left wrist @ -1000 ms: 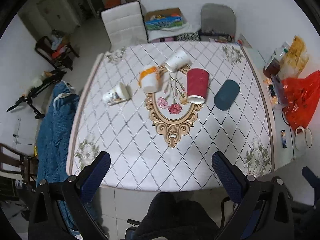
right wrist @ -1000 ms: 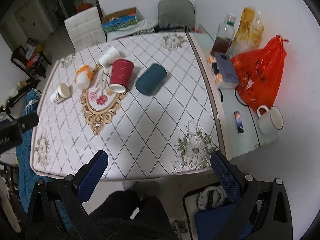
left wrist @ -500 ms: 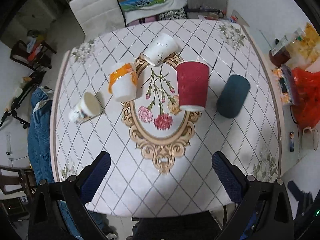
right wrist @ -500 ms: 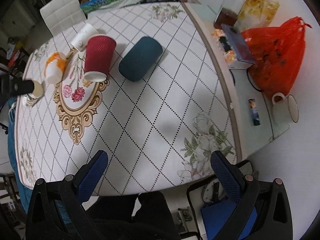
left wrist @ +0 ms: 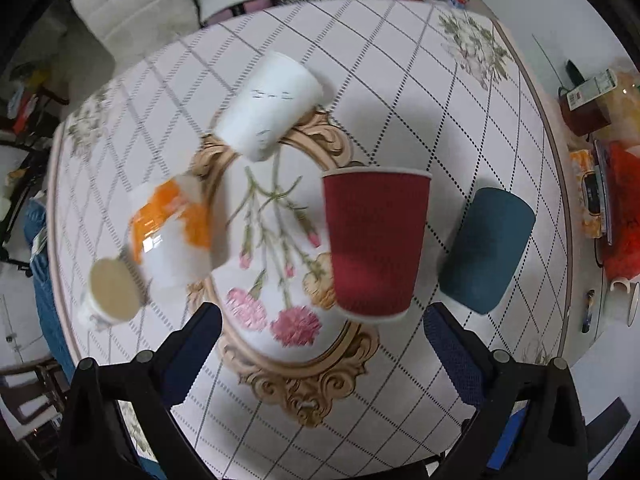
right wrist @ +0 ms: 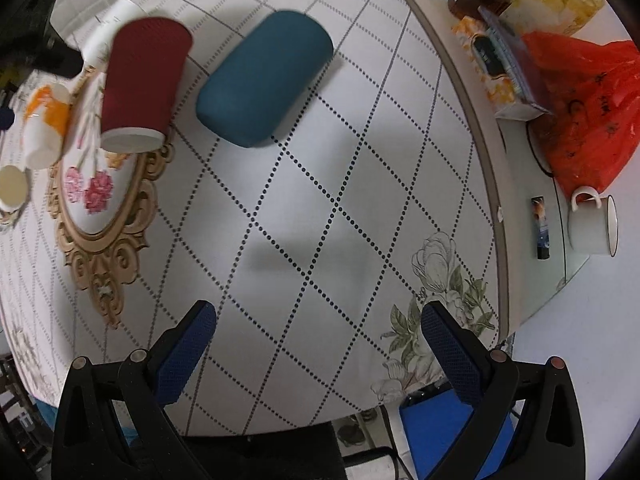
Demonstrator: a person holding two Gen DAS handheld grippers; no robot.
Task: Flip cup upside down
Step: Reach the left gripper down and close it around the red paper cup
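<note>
Red ribbed paper cup (left wrist: pixel 374 240) is standing upright beside the gilt oval motif (left wrist: pixel 280 320), beyond the left gripper (left wrist: pixel 322 334), whose fingers are gaping, empty. Right view: right gripper (right wrist: pixel 318 330) is hanging spread, empty, over bare worktop (right wrist: pixel 320 220), well clear of that cup.

left gripper (left wrist: pixel 322 326): black angular frame | dark navy textured finger pads (left wrist: pixel 450 354) | round metal screws along both arms | bright blue part behind its right arm || right gripper (right wrist: pixel 318 326): same black frame | blue mesh-textured pads (right wrist: pixel 186 354) | silver and copper-toned screw heads
</note>
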